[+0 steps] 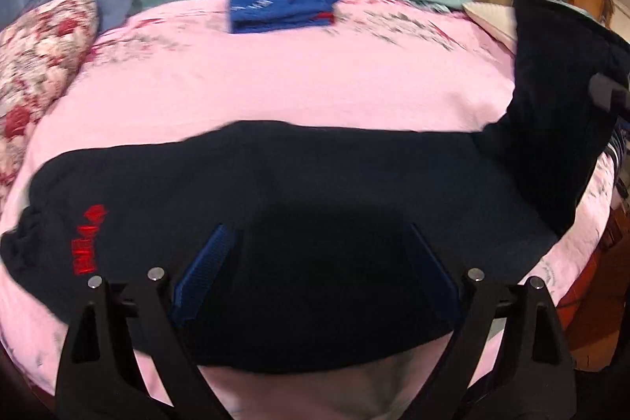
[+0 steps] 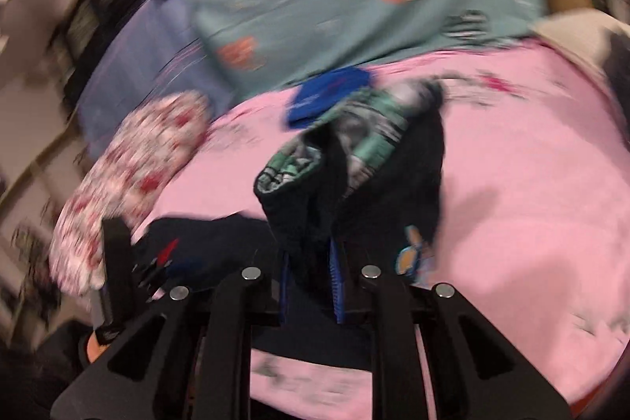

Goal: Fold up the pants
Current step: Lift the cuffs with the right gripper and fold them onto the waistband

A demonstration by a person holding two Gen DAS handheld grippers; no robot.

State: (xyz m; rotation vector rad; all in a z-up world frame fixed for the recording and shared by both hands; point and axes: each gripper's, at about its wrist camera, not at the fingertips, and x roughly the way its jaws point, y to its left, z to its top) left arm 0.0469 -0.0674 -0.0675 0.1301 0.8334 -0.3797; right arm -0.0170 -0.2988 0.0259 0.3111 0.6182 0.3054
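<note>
Left tongs (image 1: 315, 274) stood spread apart over dark navy fabric pants (image 1: 275, 191) on the pink bedsheet (image 1: 275, 81); right tongs (image 2: 311, 286) were clamped on a lifted pant end.

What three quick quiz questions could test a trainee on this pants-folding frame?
1. True or false: the left gripper is shut on fabric.
2. Which gripper pinches the dark navy pants: A left, B right?
3. Fill in: the folded blue garment lies on the ___ bedsheet.

Key: 1 false, it is open above the pants; 2 B; 3 pink.
</note>
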